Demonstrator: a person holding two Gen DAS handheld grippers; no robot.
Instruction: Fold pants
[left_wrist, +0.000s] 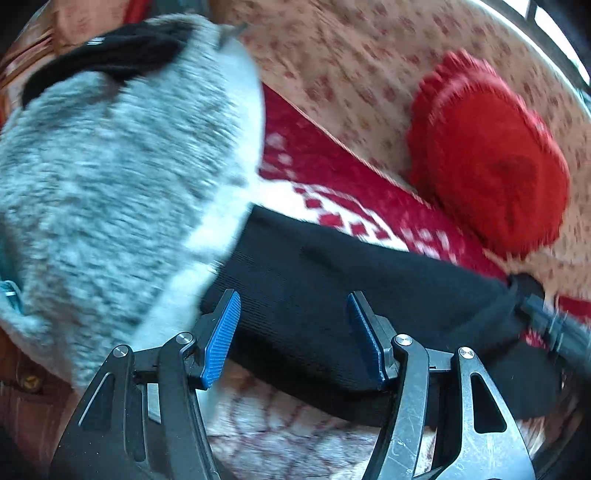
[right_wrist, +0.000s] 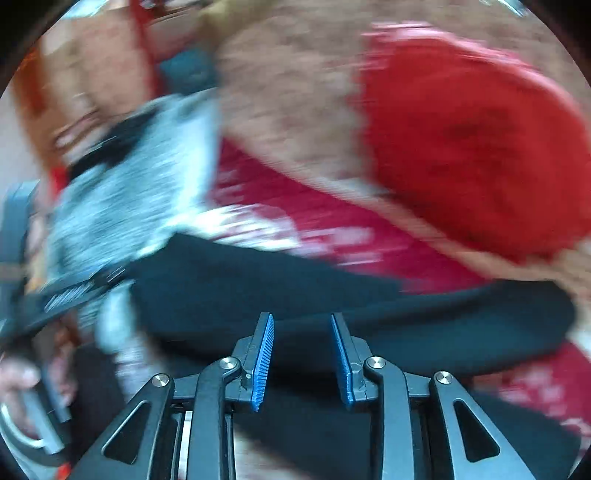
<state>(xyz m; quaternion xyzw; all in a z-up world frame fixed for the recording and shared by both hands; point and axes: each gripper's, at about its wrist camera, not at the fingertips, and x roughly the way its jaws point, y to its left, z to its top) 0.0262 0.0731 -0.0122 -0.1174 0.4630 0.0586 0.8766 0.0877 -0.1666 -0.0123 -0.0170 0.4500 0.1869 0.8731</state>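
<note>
Hand-held gripper (left_wrist: 293, 338) over fleece-lined black pants (left_wrist: 332, 295)

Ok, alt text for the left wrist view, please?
The left tool hangs open with its blue-padded fingers over black pants lined in grey fleece. Behind lie a red patterned blanket and a red fringed cushion; the image is motion-blurred.
</note>
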